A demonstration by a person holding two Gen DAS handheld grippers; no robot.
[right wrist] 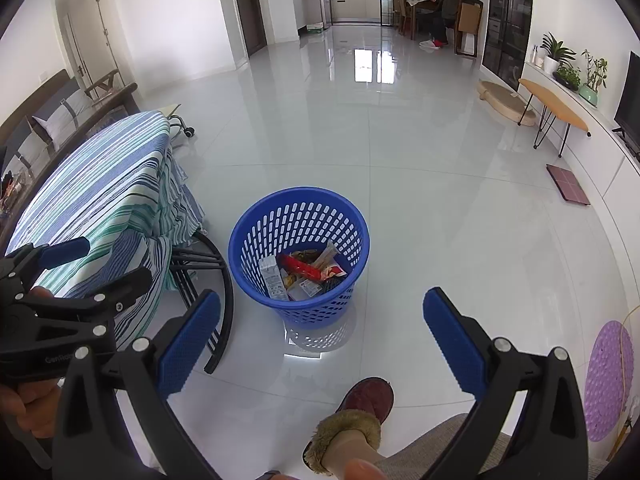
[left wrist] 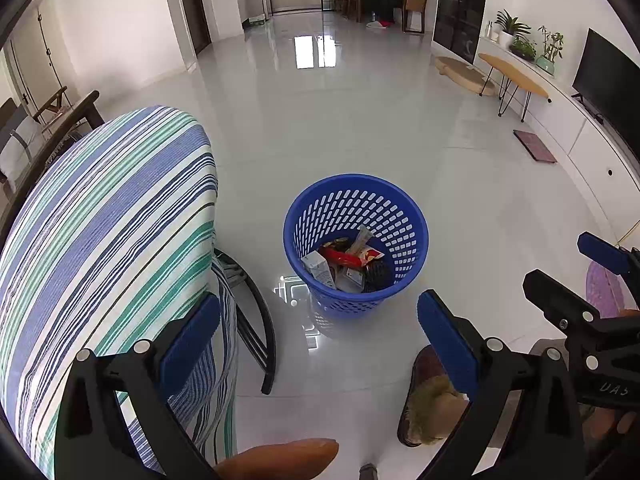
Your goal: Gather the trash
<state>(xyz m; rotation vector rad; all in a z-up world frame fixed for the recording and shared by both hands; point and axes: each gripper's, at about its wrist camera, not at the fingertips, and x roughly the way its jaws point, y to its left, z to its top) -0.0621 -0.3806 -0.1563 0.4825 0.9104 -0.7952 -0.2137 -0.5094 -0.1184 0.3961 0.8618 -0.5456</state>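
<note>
**Both Grippers Hanging Empty Above a Filled Trash Basket**

On a glossy white tile floor (right wrist: 400, 184), a blue perforated basket (left wrist: 408, 216) is standing upright, just beside the curved black legs of a table draped in a blue, green and white striped cloth (left wrist: 108, 216). Trash is lying in the bottom of the basket: a small white carton (left wrist: 318, 267) is leaning against the left wall, a red wrapper (left wrist: 344, 257) is lying across the middle, and more packets are sitting beneath them, too jumbled to tell apart.

The left gripper (left wrist: 320, 324) is hovering above and in front of the basket with its blue-padded fingers spread wide and nothing between them; its left finger is overlapping the hanging edge of the cloth in the left wrist view. The right gripper (right wrist: 322, 324) is hanging alongside, its jaws likewise parted wide and gripping nothing, the basket showing in the gap between them. Each tool is appearing at the edge of the other's camera.

A person's foot in a dark red fur-trimmed slipper (right wrist: 368, 400) is resting on the tiles below the basket in the right wrist view. A purple dimpled mat (right wrist: 608, 380) is lying at far right. Across the room, another person (right wrist: 452, 4) is sitting at a dining table.
</note>
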